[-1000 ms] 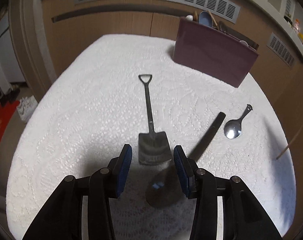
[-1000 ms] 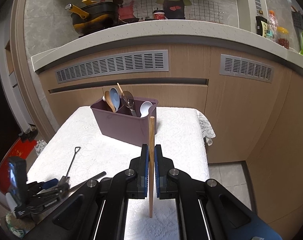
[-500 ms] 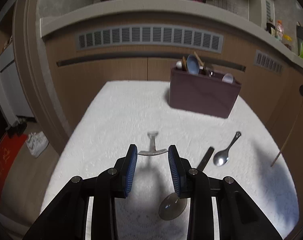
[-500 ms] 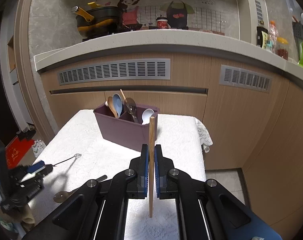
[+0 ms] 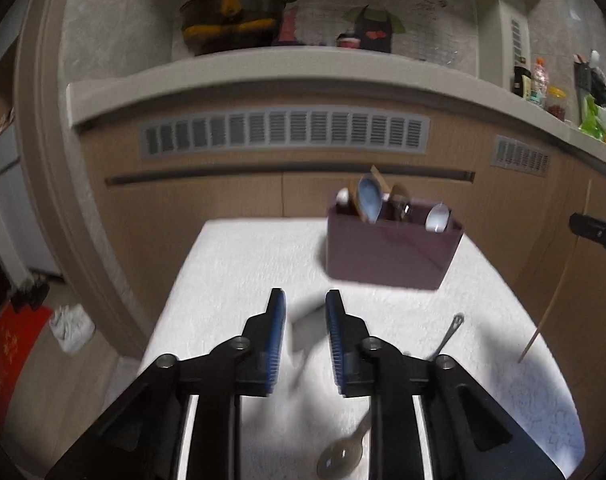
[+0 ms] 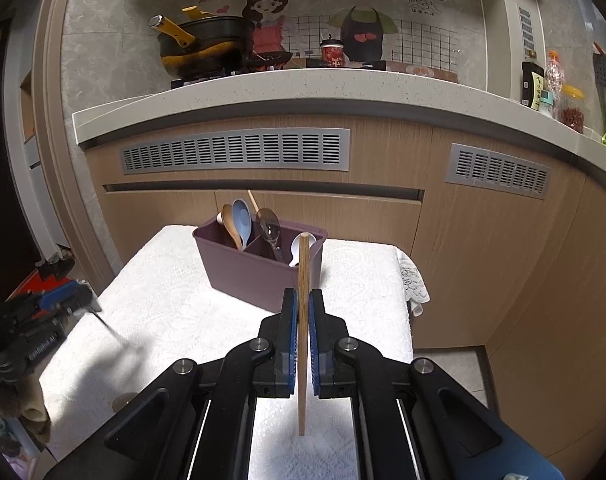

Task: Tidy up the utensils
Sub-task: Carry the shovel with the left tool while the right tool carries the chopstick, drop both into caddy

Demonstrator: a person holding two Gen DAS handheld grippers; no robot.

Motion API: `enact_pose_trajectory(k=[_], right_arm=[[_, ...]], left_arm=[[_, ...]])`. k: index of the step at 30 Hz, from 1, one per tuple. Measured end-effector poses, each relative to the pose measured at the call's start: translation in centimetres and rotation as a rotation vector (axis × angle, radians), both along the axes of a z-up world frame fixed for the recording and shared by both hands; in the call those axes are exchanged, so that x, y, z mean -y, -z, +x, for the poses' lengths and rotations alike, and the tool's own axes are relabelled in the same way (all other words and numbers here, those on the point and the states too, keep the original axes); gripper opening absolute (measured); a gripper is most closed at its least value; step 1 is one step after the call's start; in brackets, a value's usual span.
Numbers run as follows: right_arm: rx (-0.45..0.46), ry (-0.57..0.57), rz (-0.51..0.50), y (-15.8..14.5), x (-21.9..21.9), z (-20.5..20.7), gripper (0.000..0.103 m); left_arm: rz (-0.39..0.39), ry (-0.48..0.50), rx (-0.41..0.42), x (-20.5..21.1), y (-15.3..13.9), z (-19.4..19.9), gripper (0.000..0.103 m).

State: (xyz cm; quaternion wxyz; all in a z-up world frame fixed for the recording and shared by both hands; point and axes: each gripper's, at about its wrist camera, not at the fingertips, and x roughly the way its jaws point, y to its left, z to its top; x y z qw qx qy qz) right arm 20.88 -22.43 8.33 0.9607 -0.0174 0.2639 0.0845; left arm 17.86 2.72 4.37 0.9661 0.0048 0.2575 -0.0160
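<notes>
**While L claw (image 5: 305,300) closes, R claw (image 6: 302,296) grips**

Your L jaws are closing w/ the blurred shovel spoon (image 5: 308,326) spanning them, above the white cloth (image 5: 231,264). Your R pads clamp a wooden chopstick (image 6: 303,256) upright, short of the purple caddy (image 6: 259,276).

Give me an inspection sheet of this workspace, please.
Surface: white textured cloth covers the table.
Job's things: purple plastic caddy holds spoons; small steel spoon and round-headed metal utensil lie on the cloth.
Clutter: nothing seen.
Grippers: left gripper closing, grey shovel-shaped spoon between its jaws; right gripper shut on wooden chopstick.
Cables: nothing seen.
Surroundings: vented wooden cabinets; black-and-yellow pot on stone counter.
</notes>
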Motion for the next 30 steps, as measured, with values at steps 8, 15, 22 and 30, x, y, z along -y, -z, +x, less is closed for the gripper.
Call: enact_pose_trajectory(k=[8,15,22,30], right_arm=[[0.144,-0.019,0.004,-8.2,-0.5,3.0,0.006],[0.185,0.004,-0.055,-10.5,-0.9,5.3,0.006],[0.107,0.058,-0.043,-8.1,0.8,6.6,0.006],[0.057,0.075,-0.047,-5.5,2.4,5.5,0.006]], left_arm=[[-0.045,0.129,0.071,-0.6,-8.9,4.6,0.021],[-0.02,0.34,-0.173,1.3,-4.1,8.8,0.027],[-0.132,0.419,-0.473,2.2,6.4,12.2,0.028],[-0.223,0.439,-0.698,0.4,11.8,8.9,0.037]])
